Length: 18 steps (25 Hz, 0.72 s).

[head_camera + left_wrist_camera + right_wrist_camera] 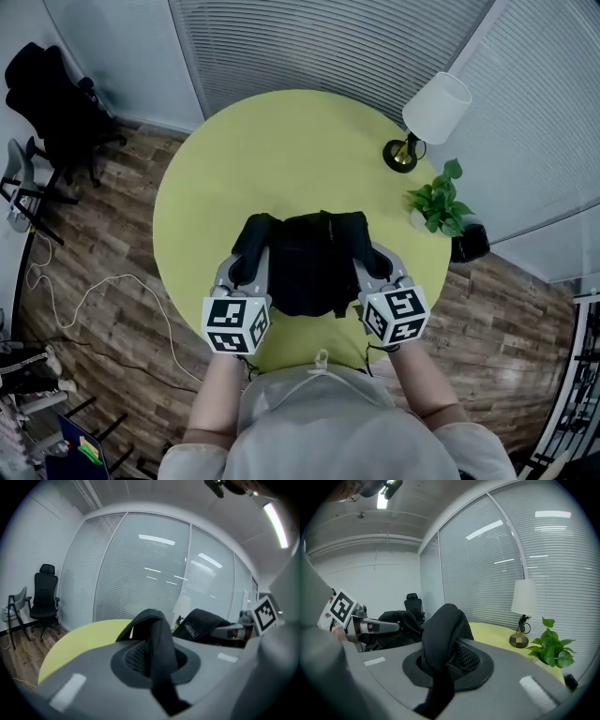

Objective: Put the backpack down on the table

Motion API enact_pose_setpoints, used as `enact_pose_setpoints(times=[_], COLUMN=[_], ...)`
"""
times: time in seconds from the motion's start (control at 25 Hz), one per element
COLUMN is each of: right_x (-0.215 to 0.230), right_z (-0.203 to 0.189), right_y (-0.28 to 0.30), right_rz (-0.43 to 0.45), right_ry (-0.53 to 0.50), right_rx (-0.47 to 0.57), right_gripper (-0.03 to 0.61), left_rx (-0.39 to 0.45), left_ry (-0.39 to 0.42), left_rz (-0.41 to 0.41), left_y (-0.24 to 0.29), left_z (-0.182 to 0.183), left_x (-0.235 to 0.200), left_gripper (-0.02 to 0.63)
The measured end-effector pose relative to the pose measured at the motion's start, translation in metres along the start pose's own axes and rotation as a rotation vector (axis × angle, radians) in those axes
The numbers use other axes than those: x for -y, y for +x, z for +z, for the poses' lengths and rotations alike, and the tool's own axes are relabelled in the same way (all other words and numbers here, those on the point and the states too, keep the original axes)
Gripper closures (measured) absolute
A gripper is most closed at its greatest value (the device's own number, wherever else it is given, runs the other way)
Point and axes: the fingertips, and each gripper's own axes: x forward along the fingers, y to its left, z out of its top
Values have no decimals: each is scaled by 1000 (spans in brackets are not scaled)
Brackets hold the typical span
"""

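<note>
Two-handed carry of a black backpack (pixel 305 262) over a round yellow-green surface (pixel 281 141). The left claw (pixel 154 663) is pressed together on the left shoulder strap (pixel 157 634), which rises as a narrow loop from between its jaws. The right claw (pixel 440 665) pinches the right shoulder strap (pixel 443 630) in the same manner, with a thick padded fold bulging above its pads. In the head view the bag hangs between the two claws, its body just ahead of their tips and over the near part of the surface. Whether its base already touches cannot be told from any view. Well ahead of the right claw and to its outer side stand a white-shaded lamp (pixel 433 112) and a potted plant (pixel 439 202), both well apart from the bag. The area directly ahead of both claws is bare. The step in hand is judged to be the placing itself: the bag is positioned over the surface but both straps are gripped, so it has not been released. The next move probably calls for lowering both claws evenly until the bag's weight rests on the surface and the straps go slack, then spreading the jaws and drawing each claw back without snagging a strap.
</note>
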Motion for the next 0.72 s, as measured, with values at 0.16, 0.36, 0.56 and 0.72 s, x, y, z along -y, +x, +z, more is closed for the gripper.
enact_pose_setpoints(times=[0.16,0.36,0.56,0.72], right_x=[1,0,5,3], right_z=[-2,-8,-17,-32], right_y=[3,3,3,4], right_rz=[11,8,-15,-38], right_ry=[-26,-32,-28,-30], right_rx=[7,7,-1,-27], right_gripper=[538,538,537,535], left_rx=[3,6,13,15], left_ry=[-5,2,22,51], left_rz=[6,8,-6,4], left_y=[4,4,5,4], left_z=[-4,-11,-15,-26], left_x=[-4,-8,-7,-11], left_gripper=[578,578,578,578])
